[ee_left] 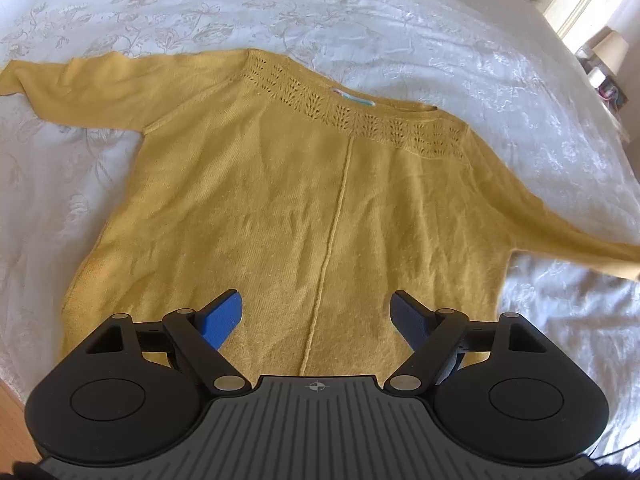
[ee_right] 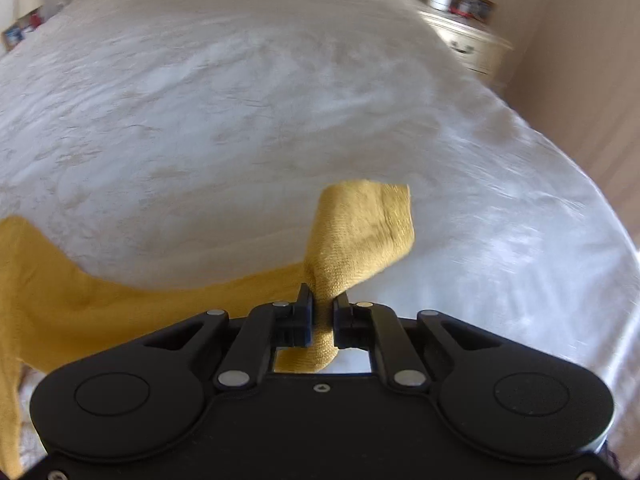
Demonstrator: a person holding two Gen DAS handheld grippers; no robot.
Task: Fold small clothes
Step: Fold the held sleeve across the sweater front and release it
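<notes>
A mustard-yellow knit sweater lies spread flat on the white bed, neckline away from me, both sleeves out to the sides. My left gripper is open and empty, hovering over the sweater's lower hem with blue pads apart. My right gripper is shut on the cuff end of the sweater's sleeve, which sticks up past the fingers. The rest of that sleeve trails left toward the body.
The white floral bedspread covers the bed all around the sweater. A bedside table with a lamp stands at the far right. A cream dresser and beige wall lie beyond the bed in the right wrist view.
</notes>
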